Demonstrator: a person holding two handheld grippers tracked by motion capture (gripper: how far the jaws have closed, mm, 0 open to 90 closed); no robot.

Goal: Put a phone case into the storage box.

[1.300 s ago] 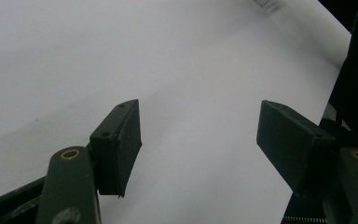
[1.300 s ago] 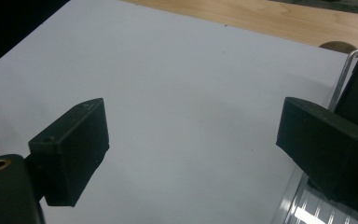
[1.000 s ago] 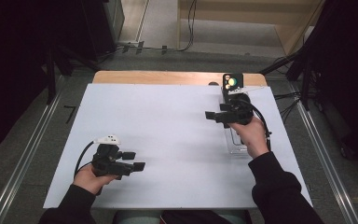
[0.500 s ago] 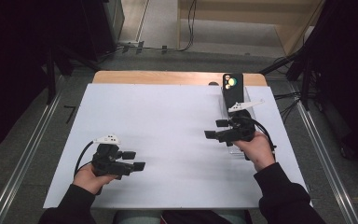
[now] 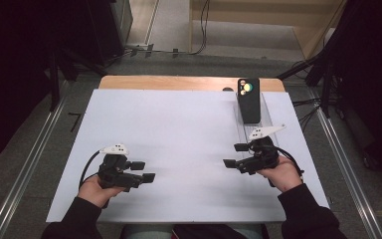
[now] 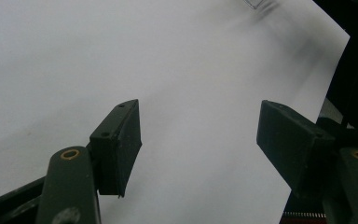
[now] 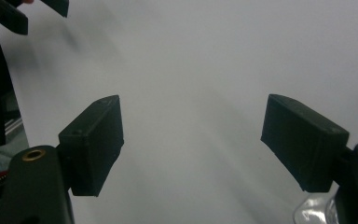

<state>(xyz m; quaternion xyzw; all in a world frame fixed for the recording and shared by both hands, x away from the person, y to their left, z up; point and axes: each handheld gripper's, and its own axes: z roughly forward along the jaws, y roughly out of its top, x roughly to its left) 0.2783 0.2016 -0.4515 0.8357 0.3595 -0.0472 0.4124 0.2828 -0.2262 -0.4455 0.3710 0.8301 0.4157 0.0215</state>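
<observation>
**High view.** The left gripper (image 5: 144, 172), held in the left hand (image 5: 92, 189), lies low over the white table sheet (image 5: 179, 124) with its jaws set apart and nothing between them. The right gripper (image 5: 235, 155), held in the right hand (image 5: 281, 175), points across the sheet toward the left gripper. Its jaws also stand apart and empty. A dark phone (image 5: 249, 99) stands upright well beyond the right gripper, on the far side of it from the person. The phone rests in a clear holder (image 5: 264, 122), whose near end reaches to just beside that gripper's body. Neither gripper touches the phone.

**Left gripper view.** The left gripper (image 6: 200, 144) shows two black pads wide apart over bare white sheet. A corner of the clear holder (image 6: 256, 3) lies far ahead, past the jaw tips.

**Right gripper view.** The right gripper (image 7: 193, 144) shows its pads wide apart, with white sheet in the gap. A clear edge, seemingly part of the holder (image 7: 314, 210), sits close beside the right-hand jaw. The left gripper's jaw tips (image 7: 32, 11) appear ahead, well apart from it.
</observation>
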